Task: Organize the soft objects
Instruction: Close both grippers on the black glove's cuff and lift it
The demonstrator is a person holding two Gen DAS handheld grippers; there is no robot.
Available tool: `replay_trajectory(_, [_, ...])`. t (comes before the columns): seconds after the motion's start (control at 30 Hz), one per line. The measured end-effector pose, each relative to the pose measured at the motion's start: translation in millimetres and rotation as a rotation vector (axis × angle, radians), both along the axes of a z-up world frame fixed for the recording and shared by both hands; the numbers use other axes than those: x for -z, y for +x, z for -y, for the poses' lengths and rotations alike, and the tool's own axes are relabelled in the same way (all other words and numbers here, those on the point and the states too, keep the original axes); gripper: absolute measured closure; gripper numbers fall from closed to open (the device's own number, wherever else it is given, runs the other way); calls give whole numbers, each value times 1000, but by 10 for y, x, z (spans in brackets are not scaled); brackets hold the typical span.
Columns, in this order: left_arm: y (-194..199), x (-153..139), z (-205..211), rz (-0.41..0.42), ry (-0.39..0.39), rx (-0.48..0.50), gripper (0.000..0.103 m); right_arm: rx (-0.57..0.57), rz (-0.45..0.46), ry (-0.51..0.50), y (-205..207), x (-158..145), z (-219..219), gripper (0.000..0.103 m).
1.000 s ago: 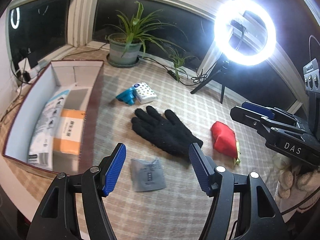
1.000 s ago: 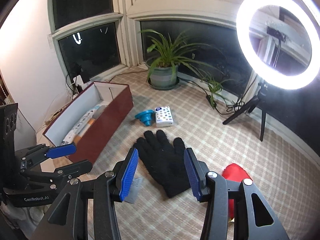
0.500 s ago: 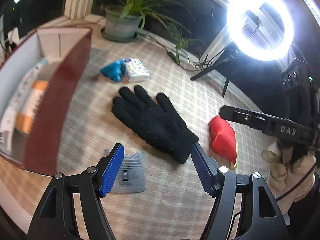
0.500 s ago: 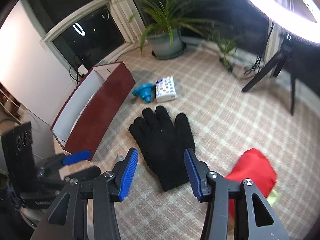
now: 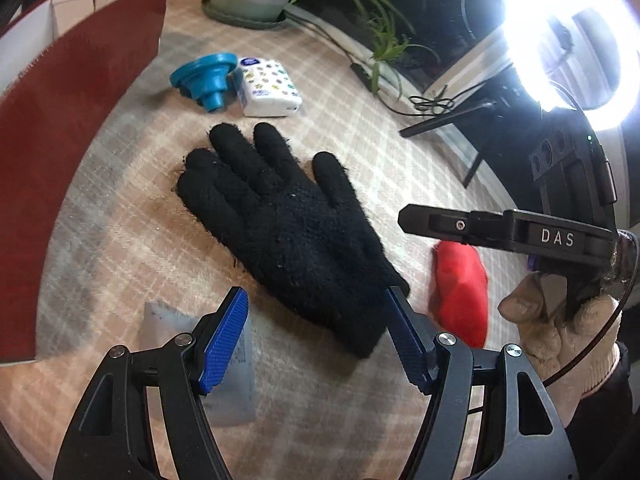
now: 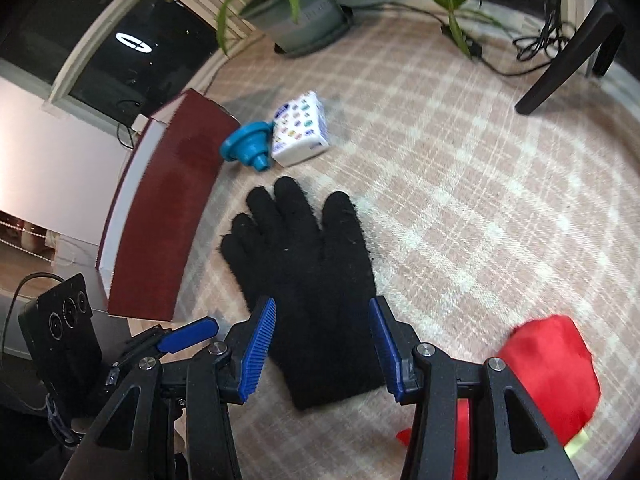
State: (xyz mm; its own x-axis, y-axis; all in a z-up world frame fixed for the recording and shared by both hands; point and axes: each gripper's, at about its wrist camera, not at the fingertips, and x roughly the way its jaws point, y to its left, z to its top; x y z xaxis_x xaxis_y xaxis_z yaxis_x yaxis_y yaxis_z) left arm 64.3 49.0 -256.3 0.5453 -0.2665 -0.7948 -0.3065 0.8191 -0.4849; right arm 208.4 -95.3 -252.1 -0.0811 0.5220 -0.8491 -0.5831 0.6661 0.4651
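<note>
A black knit glove (image 5: 292, 232) (image 6: 308, 276) lies flat on the checked cloth, fingers pointing away. My left gripper (image 5: 316, 340) hovers open over its cuff end, nothing between the blue pads. My right gripper (image 6: 322, 346) is also open, its pads either side of the cuff but above it. A red soft pouch (image 5: 460, 292) (image 6: 548, 364) lies to the right of the glove. In the left wrist view the right gripper (image 5: 504, 232) shows edge-on over the pouch, held by a gloved hand (image 5: 560, 328).
A dark red box (image 5: 68, 128) (image 6: 168, 216) stands open at the left. A blue funnel-shaped piece (image 5: 206, 78) and a dotted tissue pack (image 5: 268, 84) lie beyond the glove. A grey sachet (image 5: 236, 360) lies under the left gripper. A potted plant (image 6: 300, 12), ring light tripod and cables stand behind.
Both grippers have come down and forward toward the black glove, tilting more downward; the glove now fills the middle of both views. Neither gripper's opening changed.
</note>
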Motion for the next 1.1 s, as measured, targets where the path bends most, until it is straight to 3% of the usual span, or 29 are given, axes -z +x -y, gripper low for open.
replay_trajectory(0.53, [245,255,-49,-32,-57,-17,36,-19,-103,-60,252,469,-193,58])
replay_trajectory(0.67, [294,248,-47,-13,-70,-11,38,-12,-136,-27,257,515,-202,57])
replay_trajectory(0.83, [364,299,-34,-8,-109,4,75,-24,-165,1,234,526,-201,60])
replay_trajectory(0.87, [369,309,-29,-8,-111,6,78,-25,-169,5,218,531,-218,62])
replay_trajectory(0.97, [364,323,-26,-1,-116,4,86,-26,-170,8,179,543,-235,84])
replay_trajectory(1.1, [330,269,-3,15,-110,21,88,-21,-173,12,108,570,-225,90])
